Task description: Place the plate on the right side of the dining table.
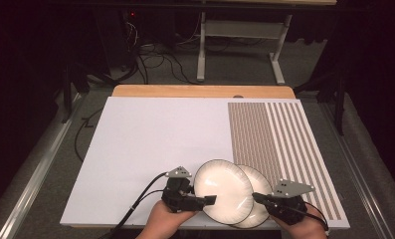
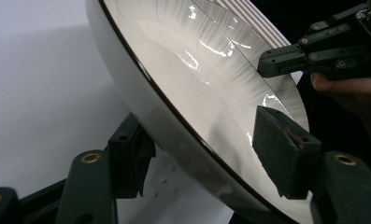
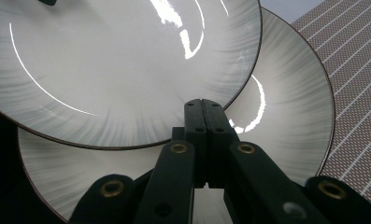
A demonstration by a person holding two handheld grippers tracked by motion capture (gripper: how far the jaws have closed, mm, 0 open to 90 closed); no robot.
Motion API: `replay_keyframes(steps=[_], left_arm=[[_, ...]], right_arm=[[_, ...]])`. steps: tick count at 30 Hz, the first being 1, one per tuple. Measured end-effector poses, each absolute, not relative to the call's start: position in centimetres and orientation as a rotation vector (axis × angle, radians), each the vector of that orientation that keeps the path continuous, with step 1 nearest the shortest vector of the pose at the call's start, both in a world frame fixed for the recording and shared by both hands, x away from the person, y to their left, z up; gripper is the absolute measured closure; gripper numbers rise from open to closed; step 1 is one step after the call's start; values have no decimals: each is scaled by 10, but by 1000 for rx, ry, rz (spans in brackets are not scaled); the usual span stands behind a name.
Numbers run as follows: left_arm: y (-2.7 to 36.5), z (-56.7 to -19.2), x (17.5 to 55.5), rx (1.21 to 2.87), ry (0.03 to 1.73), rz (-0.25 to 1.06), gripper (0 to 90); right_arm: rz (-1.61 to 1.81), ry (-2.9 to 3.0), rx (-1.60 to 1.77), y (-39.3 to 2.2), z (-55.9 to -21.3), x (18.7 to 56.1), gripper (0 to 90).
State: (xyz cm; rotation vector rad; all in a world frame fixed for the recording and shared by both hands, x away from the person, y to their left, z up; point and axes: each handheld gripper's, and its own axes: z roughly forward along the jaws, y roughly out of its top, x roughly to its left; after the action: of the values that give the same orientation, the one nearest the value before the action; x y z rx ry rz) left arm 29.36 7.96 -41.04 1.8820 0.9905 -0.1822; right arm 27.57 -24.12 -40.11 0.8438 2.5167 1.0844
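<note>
Two white plates with dark rims overlap at the near edge of the white board (image 1: 150, 139). The upper plate (image 1: 222, 186) (image 2: 197, 79) (image 3: 103, 70) leans on the lower plate (image 1: 258, 181) (image 3: 286, 116) to its right. My left gripper (image 1: 210, 200) (image 2: 206, 149) straddles the upper plate's near left rim, one pad (image 2: 281, 149) on its inner face and the other pad (image 2: 131, 154) against its underside. My right gripper (image 1: 257, 197) (image 3: 202, 105) is shut with nothing between its jaws, its tips over the lower plate just under the upper plate's rim.
A brown-and-white striped mat (image 1: 279, 144) covers the right part of the board, and the lower plate lies partly on it. A wooden tabletop edge (image 1: 200, 91) shows behind the board. Beyond it are cables (image 1: 155, 59) on the floor and a white frame (image 1: 240, 35).
</note>
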Motion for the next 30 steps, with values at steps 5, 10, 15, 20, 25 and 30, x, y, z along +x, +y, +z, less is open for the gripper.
replay_keyframes(steps=[5, 10, 15, 20, 25, 30], left_arm=[[81, -410, 296, 1876, 1026, -208, 446], [81, -409, 296, 1869, 1050, -212, 472], [82, -408, 296, 1856, 1058, -210, 501], [82, -408, 296, 1850, 1065, -190, 550], [82, -408, 295, 1850, 1075, -173, 578], [82, -409, 295, 1838, 1079, -167, 605]], right_arm=[[1075, 2514, 828, -241, -401, 276, 900], [1064, 2515, 825, -240, -400, 275, 900], [1053, 2511, 815, -240, -400, 274, 900], [1070, 2496, 825, -242, -399, 274, 900], [1082, 2481, 836, -243, -398, 274, 900], [1096, 2466, 837, -246, -397, 273, 900]])
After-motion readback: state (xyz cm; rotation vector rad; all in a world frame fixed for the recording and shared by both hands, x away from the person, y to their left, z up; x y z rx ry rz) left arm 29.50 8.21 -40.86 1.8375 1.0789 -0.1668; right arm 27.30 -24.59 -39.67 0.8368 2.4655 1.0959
